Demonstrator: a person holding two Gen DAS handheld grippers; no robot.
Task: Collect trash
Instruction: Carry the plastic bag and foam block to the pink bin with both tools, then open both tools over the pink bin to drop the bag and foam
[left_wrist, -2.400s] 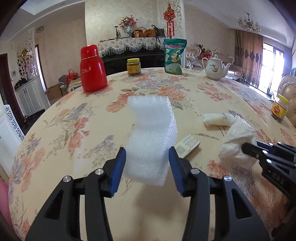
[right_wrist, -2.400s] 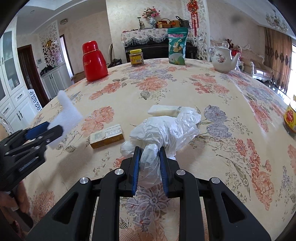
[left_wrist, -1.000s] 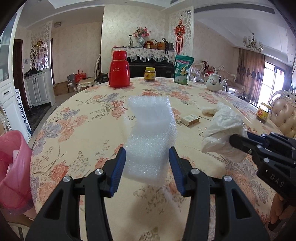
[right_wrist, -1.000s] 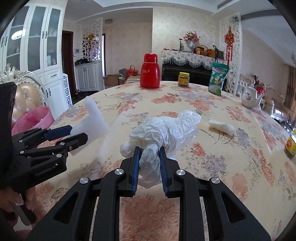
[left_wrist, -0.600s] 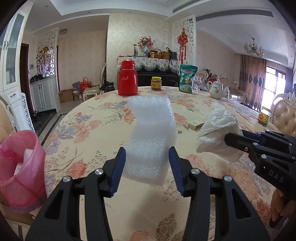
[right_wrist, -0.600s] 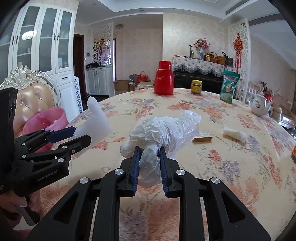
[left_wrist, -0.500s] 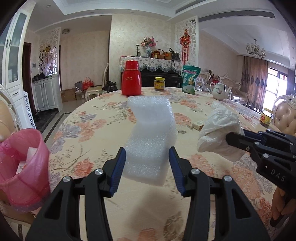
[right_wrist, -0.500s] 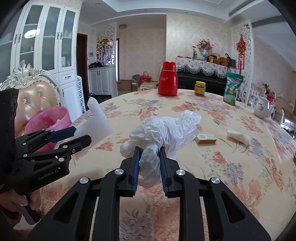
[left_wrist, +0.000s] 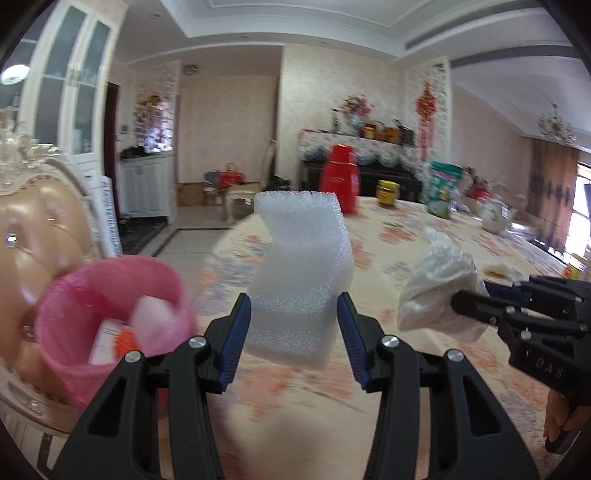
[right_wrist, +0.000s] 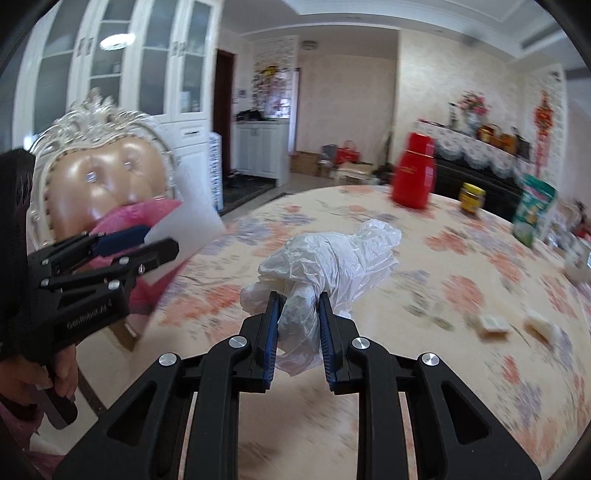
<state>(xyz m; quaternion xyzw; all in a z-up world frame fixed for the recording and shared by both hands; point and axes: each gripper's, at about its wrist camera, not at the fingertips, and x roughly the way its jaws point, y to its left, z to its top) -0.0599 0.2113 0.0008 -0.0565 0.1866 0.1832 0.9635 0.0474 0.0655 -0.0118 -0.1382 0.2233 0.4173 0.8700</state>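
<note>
Foam (left_wrist: 301, 273) sat clamped between the blue pads of the left gripper (left_wrist: 294, 341), a white crinkled slab standing upright out of the jaws; from the right wrist view the same left gripper (right_wrist: 147, 242) showed side-on, its white load blurred against the pink bin (right_wrist: 147, 218). Landmark for everything was that pink bin (left_wrist: 110, 317), lined with a pink bag and already holding some paper scraps; it stood in front of a padded, ornate chair (right_wrist: 99, 173) and beside the edge of the round floral table (right_wrist: 443, 295). Foam hung just right of the bin's rim in the left wrist view, held in the air, not yet over the opening as far as could be told; motion blur smeared the bin and table. Right gripper (right_wrist: 297, 326) was closed tight on a crumpled clear plastic bag (right_wrist: 332, 258), pads pinching its neck while the bulk puffed out ahead; seen from the left wrist, that right gripper (left_wrist: 465, 301) and its plastic bag (left_wrist: 439, 291) rode farther from the bin than the foam, on the foam's far side. Well beyond the bin, across the table, stood a red flask (right_wrist: 413, 181), a yellow-lidded jar (right_wrist: 472, 199) and a green packet (right_wrist: 533, 210); two small pale scraps (right_wrist: 493, 324) lay on the cloth, far from the bin.
</note>
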